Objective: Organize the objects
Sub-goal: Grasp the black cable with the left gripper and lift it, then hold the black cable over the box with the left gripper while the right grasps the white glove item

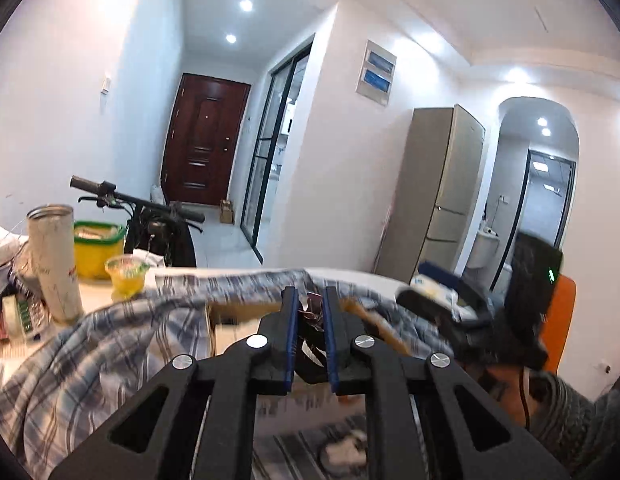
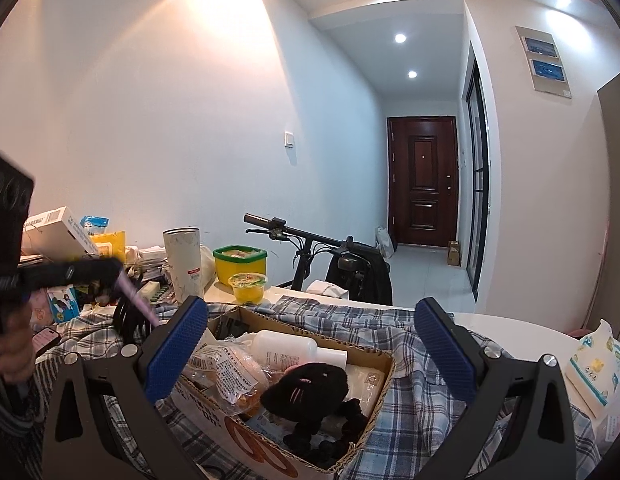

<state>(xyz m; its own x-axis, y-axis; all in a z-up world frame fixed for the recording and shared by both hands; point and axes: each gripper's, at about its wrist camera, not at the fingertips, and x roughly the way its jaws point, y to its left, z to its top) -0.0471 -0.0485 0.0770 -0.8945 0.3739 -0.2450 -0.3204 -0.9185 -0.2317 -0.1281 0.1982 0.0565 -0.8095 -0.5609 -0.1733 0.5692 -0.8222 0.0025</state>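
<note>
Jaws: left gripper [image 1: 310,300] clenched on a small dark item, right gripper [image 2: 310,344] spread wide. Best lowered slowly over the cardboard box [image 2: 362,346], lower centre, before letting go.

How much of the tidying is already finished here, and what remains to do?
Done: the cardboard box already holds a white bottle, a bagged bread and a black plush toy. In hand: the left gripper is shut on a small dark item, blurred. The right gripper is open. Left: the tumbler, yellow container and wipes pack.
</note>
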